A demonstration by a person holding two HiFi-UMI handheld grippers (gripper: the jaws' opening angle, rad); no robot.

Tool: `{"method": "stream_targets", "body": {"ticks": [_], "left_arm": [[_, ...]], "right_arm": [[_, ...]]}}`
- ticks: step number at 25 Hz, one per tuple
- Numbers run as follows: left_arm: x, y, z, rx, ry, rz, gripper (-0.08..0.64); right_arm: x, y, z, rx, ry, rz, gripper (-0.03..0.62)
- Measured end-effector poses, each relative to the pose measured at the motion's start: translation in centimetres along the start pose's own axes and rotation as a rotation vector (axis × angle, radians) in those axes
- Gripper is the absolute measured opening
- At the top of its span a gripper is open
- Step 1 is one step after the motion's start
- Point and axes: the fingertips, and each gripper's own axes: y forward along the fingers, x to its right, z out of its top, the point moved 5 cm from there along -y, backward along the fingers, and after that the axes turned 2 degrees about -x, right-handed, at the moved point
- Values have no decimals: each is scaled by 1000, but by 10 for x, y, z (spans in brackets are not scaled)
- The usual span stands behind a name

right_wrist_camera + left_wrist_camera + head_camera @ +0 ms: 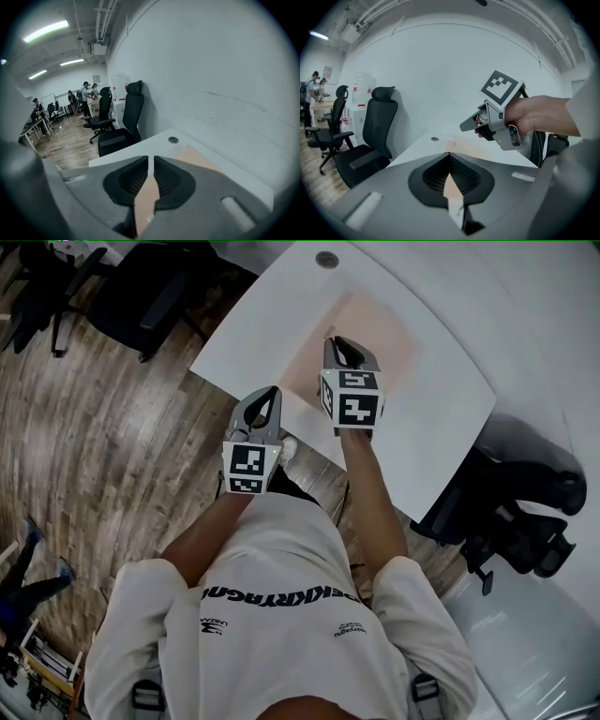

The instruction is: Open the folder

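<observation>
A curved white table [450,381] stands on a wood-plank floor [112,427] against a plain white wall [211,70], with black mesh-backed office chairs [150,287] drawn up nearby. A pale peach folder [375,324], thin and rectangular, is seen lying flat and closed on the tabletop, a little in from the round cable grommet [327,259]. Black lettering is carried across the white T-shirt [281,615] of the person holding the tools, but it is seen upside down and cannot be read with certainty. No label is shown on the folder. The left gripper [450,154] is held at the table's near edge, close to the folder's near corner. Its grey jaws are brought together at the tips, and nothing is caught in the ribbed black pads behind them. The right gripper [150,160] is held in the air above the folder. Its jaws are parted by only a narrow slit, through which the peach cover and white tabletop are glimpsed, and nothing is clamped. Black-and-white square markers [356,409] are borne on the cube behind each pair of jaws.
</observation>
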Motion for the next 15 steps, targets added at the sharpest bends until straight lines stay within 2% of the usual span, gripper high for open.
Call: {"method": "stream_targets", "body": {"ticks": [4,15], "left_arm": [[-1,2,-1,-1,-12,0,-8],[-1,4,-9,-7,-30,4,-8]], "right_arm": [[5,15,-3,-82,-30,-7,61],[9,48,-12,-160,119,-103,154]]}}
